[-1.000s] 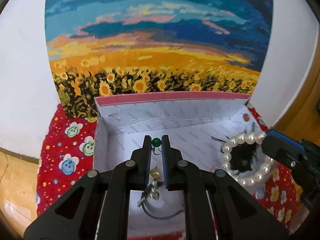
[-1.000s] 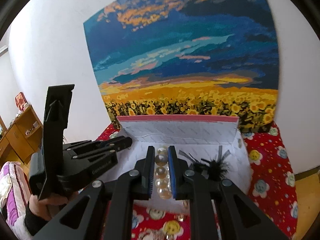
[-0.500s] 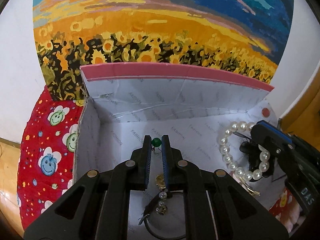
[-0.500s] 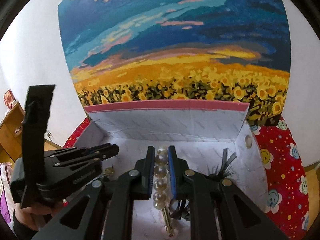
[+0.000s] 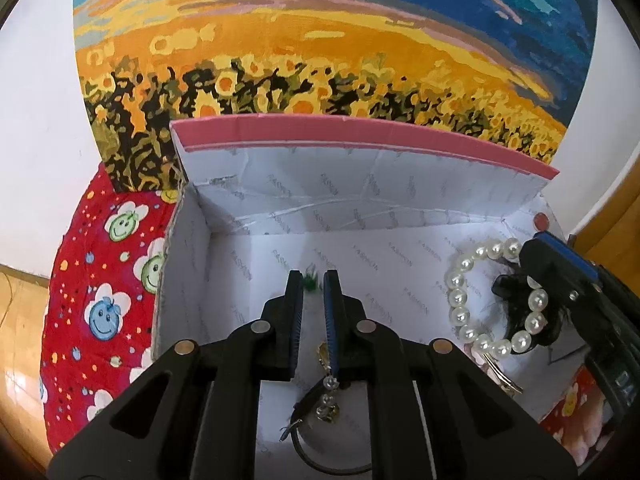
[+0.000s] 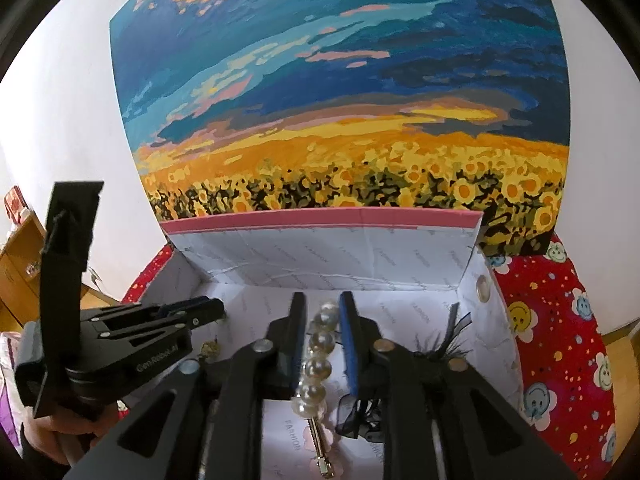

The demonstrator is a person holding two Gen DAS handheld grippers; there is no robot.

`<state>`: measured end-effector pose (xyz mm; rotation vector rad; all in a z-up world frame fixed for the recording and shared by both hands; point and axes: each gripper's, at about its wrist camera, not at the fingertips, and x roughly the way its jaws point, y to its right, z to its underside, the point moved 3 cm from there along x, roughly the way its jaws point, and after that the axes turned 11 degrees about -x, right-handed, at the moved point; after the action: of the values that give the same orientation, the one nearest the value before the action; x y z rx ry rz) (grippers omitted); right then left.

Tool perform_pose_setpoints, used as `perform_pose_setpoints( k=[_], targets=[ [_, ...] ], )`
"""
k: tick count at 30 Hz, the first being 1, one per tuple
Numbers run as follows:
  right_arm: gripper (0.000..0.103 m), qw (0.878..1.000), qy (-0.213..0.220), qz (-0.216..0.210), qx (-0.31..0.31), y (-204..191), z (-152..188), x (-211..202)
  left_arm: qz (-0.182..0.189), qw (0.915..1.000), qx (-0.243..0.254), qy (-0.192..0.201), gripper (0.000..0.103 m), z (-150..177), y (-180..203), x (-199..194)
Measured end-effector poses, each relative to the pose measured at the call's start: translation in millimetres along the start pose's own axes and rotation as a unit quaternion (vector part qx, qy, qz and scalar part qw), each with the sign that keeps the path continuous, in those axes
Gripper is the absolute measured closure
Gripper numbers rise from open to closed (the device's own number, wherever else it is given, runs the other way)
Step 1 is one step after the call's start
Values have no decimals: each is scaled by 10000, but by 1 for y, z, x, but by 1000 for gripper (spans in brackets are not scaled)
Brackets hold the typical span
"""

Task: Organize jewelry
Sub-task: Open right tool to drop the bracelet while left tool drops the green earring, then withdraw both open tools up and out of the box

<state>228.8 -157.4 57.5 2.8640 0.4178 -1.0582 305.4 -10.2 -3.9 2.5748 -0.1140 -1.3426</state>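
Observation:
A white box [image 5: 360, 216] with a pink rim stands open on a red smiley cloth. My left gripper [image 5: 312, 280] is inside it, jaws slightly parted; a green bead [image 5: 310, 280] shows blurred between the tips, and a gold and pearl ornament [image 5: 329, 392] on a black cord hangs by the right finger. My right gripper [image 6: 322, 308] is over the box's right part, jaws parted around a pearl bracelet [image 6: 318, 360], which also shows in the left wrist view [image 5: 480, 300], lying over black feather trim [image 6: 440, 344].
A sunflower painting [image 6: 340, 100] leans on the white wall behind the box. The red cloth [image 5: 100, 300] spreads on both sides. A metal clip [image 6: 320, 452] lies on the box floor. Wooden furniture [image 6: 16, 260] stands far left.
Both grippers have moved down and forward into the box. Both pairs of jaws have opened wider. The green bead has dropped blurred between the left tips; the pearl bracelet sits loose between the right fingers.

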Motion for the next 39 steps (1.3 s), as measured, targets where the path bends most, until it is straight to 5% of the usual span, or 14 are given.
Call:
perform_pose_setpoints(
  k=[4,19,22,24,25,39],
  targets=[
    [56,9999,83,-94,107,0,0,-5,-14,10000,17,-56,94,2,3,1],
    [36,9988,164,-233,393,1,-2,-29,2,9999,109,67,92,11,12,-29],
    [31,9988,150,-221,404,-1,-1,-36,-6,9999,62,121,73,13,11,-40],
    [30,9989,157,-215,389,-3,1,-43,0,9997,-5,245,13,14,9,-49],
    [28,9989,163,-207,379,-3,2,-46,-2,9994,-33,355,8,14,9,-54],
    [19,9983,137,-81,561,-1,32,-100,-175,9989,-50,443,9,42,-4,-111]
  ],
)
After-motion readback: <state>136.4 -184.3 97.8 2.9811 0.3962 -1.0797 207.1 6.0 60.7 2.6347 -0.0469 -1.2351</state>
